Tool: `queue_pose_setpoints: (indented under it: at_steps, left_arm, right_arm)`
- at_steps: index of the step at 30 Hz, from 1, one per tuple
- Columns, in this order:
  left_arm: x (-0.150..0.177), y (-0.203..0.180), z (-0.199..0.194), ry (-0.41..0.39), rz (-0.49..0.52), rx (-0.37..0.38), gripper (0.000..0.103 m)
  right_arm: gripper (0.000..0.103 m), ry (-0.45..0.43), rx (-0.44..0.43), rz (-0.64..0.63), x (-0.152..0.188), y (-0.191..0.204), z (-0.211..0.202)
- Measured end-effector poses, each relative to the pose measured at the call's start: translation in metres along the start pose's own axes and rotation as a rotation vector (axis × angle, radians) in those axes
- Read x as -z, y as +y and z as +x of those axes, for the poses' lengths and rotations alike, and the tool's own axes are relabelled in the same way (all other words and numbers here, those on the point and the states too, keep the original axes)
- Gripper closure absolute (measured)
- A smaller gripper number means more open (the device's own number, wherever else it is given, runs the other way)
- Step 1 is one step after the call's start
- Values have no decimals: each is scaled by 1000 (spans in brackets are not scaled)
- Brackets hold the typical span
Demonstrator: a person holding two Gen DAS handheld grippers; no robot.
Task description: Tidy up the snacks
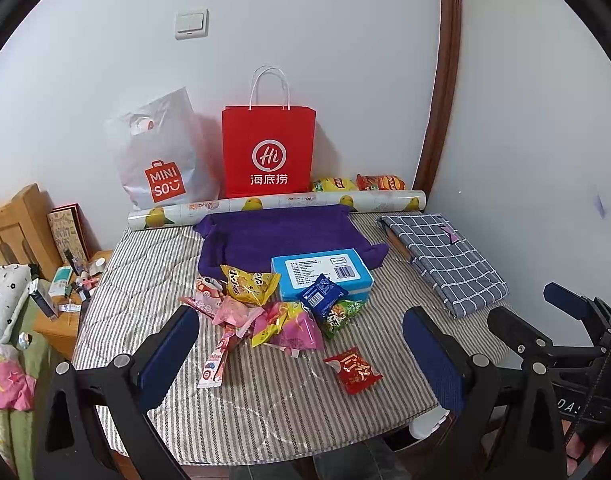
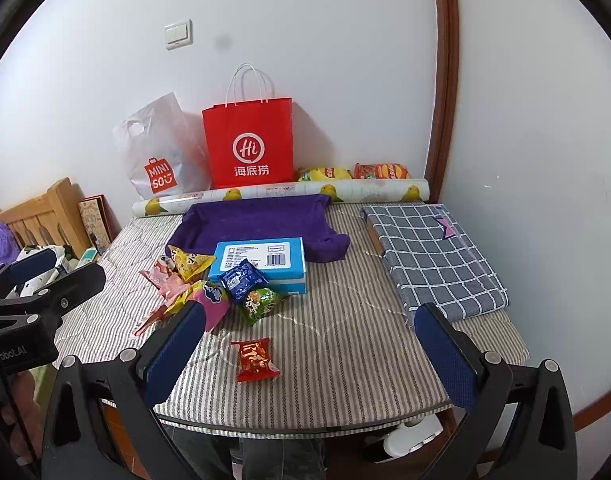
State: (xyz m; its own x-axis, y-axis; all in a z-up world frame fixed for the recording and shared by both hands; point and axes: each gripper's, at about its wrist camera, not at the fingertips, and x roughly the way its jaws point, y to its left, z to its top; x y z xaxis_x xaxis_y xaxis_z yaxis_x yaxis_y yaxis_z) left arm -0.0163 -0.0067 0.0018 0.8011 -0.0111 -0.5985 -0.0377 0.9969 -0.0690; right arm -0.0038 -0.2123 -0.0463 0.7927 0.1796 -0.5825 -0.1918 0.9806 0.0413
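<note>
Snacks seen from the left wrist: left gripper spread wide, empty, red packet lying alone on the striped table. Right wrist: right gripper likewise gaped above it. Light, crinkly, probably slippery; best pinched at a sealed edge.

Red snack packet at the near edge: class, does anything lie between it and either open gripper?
Nothing visible does. The red snack packet lies alone on the striped cover, clear of the snack pile, with both grippers open above the near edge.
</note>
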Motion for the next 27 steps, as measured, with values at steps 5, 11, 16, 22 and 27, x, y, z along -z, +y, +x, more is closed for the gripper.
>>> queue_pose_setpoints:
  at_steps: [5,11,16,22,27]
  left_arm:
    - [-2,-1,-1,-2,3,-2,1]
    - [-2,-2,-2,-4,3,-2,1]
    - [-3,-3,-4,-9,3,0,0]
    - [-3,-3,-6,-12,2,1,1]
    - [-4,-3,-6,-13,3,0,0]
  right_arm:
    - [0,-6,2,3,2,0,-3]
    - [0,-13,1,-1,1,1,-5]
    - [0,-19,-1,-5,1,2,-7]
    - [0,-24,-2,-6,1,2,-8]
    - [0,-29,-2,-8,1,3,-9]
